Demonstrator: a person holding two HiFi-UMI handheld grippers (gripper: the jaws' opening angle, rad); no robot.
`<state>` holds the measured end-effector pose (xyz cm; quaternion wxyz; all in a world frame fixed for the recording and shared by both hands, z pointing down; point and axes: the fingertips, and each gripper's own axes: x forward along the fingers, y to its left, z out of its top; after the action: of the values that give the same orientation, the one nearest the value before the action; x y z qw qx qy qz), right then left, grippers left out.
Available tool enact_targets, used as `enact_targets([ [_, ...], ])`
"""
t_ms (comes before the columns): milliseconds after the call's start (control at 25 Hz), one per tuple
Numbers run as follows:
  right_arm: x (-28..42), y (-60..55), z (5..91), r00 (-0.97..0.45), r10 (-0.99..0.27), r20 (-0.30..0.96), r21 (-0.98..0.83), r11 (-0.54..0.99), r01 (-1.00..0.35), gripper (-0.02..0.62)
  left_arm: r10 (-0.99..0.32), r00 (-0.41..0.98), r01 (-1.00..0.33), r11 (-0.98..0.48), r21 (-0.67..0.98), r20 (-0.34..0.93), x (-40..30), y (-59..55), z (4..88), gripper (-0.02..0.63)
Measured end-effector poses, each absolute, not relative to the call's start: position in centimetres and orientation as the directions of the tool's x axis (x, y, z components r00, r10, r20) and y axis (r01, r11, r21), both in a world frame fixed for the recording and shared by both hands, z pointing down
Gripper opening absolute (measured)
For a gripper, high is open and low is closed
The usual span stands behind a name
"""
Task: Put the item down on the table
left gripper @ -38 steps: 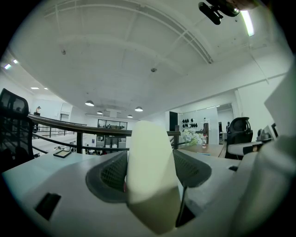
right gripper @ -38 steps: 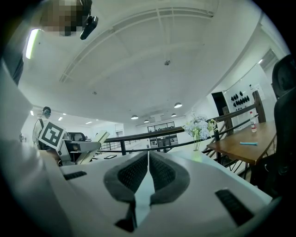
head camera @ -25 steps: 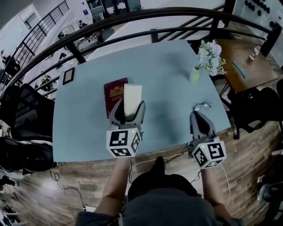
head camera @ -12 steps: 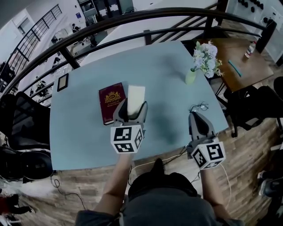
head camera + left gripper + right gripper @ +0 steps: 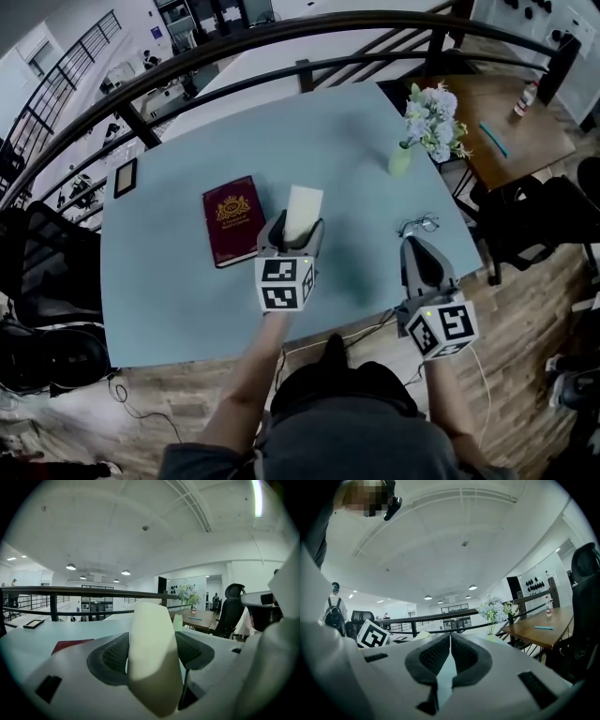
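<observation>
We hold a flat cream item point(image 5: 306, 206) clamped in our left gripper point(image 5: 298, 227), over the pale blue table point(image 5: 187, 300), just right of a burgundy passport point(image 5: 232, 218). Not yet set down; lowering and release seem left. Our right gripper point(image 5: 419, 246), jaws together and empty, waits at the table's near right edge.

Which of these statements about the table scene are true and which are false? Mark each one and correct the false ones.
1. The left gripper is shut on a pale item. True.
2. The right gripper holds the glasses. False: its jaws are shut on nothing, and the glasses lie on the table.
3. A red book lies on the table, left of the left gripper. True.
4. The vase of flowers has tipped over. False: it stands upright near the table's far right corner.
</observation>
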<state>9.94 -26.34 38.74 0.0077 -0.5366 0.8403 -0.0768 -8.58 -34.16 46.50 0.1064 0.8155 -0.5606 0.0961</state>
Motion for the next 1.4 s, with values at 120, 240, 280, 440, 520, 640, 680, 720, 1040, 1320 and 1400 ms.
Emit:
enact_targets([
  [120, 9.9, -26.4, 38.9, -0.422, -0.904, 0.074, -0.139, 0.410, -0.902, 0.003, -0.878, 0.359, -0.931, -0.359, 0.059, 0.315, -8.0, -34.7, 48.1, 0.310],
  [240, 9.9, -26.4, 39.0, -0.422, -0.904, 0.076, -0.142, 0.409, -0.902, 0.003, -0.860, 0.364, -0.927, -0.370, 0.057, 0.357, -7.6, -35.0, 49.9, 0.310],
  [280, 9.9, -26.3, 38.9, -0.421, -0.904, 0.077, -0.142, 0.408, -0.902, 0.003, -0.854, 0.366, -0.926, -0.372, 0.056, 0.371, -7.4, -35.1, 50.5, 0.310],
  [440, 10.1, -26.3, 38.9, -0.420, -0.904, 0.077, -0.141, 0.407, -0.902, 0.002, -0.831, 0.368, -0.924, -0.379, 0.059, 0.418, -6.9, -35.2, 52.5, 0.310],
  [520, 10.1, -26.3, 38.9, -0.422, -0.903, 0.074, -0.142, 0.410, -0.901, 0.003, -0.823, 0.365, -0.924, -0.377, 0.062, 0.436, -6.7, -35.3, 53.4, 0.310],
  [640, 10.0, -26.2, 38.9, -0.424, -0.903, 0.073, -0.142, 0.411, -0.900, 0.002, -0.809, 0.356, -0.925, -0.375, 0.057, 0.467, -6.5, -35.4, 54.6, 0.310],
  [680, 10.0, -26.1, 38.9, -0.425, -0.903, 0.072, -0.143, 0.412, -0.900, 0.003, -0.804, 0.354, -0.925, -0.376, 0.053, 0.478, -6.5, -35.5, 55.0, 0.310],
  [720, 10.0, -26.0, 38.9, -0.425, -0.902, 0.073, -0.144, 0.412, -0.900, 0.003, -0.799, 0.352, -0.925, -0.377, 0.050, 0.488, -6.4, -35.5, 55.4, 0.310],
  [1040, 10.4, -25.8, 39.1, -0.420, -0.904, 0.078, -0.149, 0.406, -0.902, 0.003, -0.763, 0.340, -0.920, -0.391, 0.028, 0.550, -5.7, -35.8, 57.7, 0.310],
  [1320, 10.6, -25.7, 39.2, -0.415, -0.906, 0.085, -0.148, 0.401, -0.904, 0.003, -0.724, 0.330, -0.918, -0.396, 0.027, 0.606, -5.4, -35.7, 59.8, 0.310],
  [1400, 10.6, -25.7, 39.2, -0.415, -0.906, 0.085, -0.149, 0.401, -0.904, 0.003, -0.716, 0.326, -0.917, -0.398, 0.024, 0.617, -5.5, -35.7, 60.3, 0.310],
])
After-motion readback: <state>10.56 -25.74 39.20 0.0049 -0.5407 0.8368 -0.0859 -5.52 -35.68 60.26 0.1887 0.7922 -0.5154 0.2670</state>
